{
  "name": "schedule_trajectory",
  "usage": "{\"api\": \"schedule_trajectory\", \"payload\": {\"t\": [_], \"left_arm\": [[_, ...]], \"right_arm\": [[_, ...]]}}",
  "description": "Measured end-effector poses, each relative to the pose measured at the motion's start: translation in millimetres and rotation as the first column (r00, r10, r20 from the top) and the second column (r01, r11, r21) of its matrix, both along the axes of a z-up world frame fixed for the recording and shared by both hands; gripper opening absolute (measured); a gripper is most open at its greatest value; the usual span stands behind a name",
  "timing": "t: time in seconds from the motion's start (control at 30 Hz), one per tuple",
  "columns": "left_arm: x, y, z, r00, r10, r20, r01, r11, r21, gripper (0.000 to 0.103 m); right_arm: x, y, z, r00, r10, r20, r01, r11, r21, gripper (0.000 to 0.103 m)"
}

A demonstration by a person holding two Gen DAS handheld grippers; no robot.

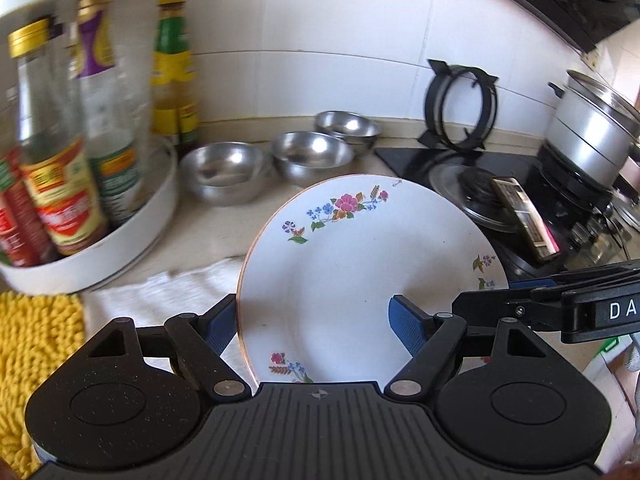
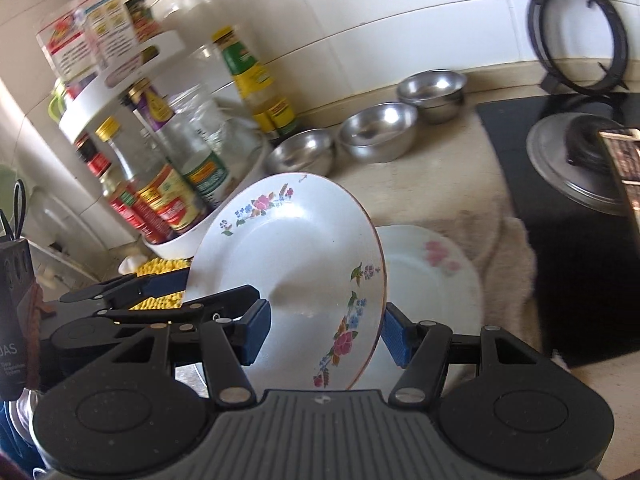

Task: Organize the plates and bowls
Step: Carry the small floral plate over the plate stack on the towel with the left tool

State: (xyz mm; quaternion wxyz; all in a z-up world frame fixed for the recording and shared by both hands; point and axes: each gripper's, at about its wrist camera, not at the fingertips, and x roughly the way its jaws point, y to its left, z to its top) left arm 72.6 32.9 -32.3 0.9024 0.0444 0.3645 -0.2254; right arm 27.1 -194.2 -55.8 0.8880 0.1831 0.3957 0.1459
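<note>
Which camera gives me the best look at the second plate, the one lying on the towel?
The right wrist view. The pink-flowered plate lies flat on the towel there, partly hidden behind the lifted floral plate. In the left wrist view, the floral plate fills the middle and the plate on the towel does not show.

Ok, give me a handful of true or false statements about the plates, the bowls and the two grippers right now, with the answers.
1. Both the left gripper and the right gripper have a finger on each side of the flowered plate. True.
2. The flowered plate lies flat on the counter. False: it is lifted and tilted.
3. Three steel bowls stand in a row near the wall. True.
4. A second plate lies on the towel below the held one. True.
5. The steel bowls are on the stove. False: they are on the counter beside it.
6. The pot on the stove is red. False: it is silver metal.
</note>
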Motion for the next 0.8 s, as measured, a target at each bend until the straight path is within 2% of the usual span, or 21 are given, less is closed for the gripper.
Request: {"api": "schedule_trajectory", "payload": {"t": [0.27,0.8], "left_arm": [[9,-36,-8,0.999,-0.044,-0.018,0.045,0.999,0.028,0.084],[25,-55,-32,0.994,-0.054,-0.091,0.06,0.997,0.057,0.084]], "right_arm": [[2,-27,-7,0.999,-0.044,-0.025,0.045,0.999,0.006,0.074],[18,-34,-26,0.994,-0.061,-0.086,0.056,0.997,-0.054,0.075]]}}
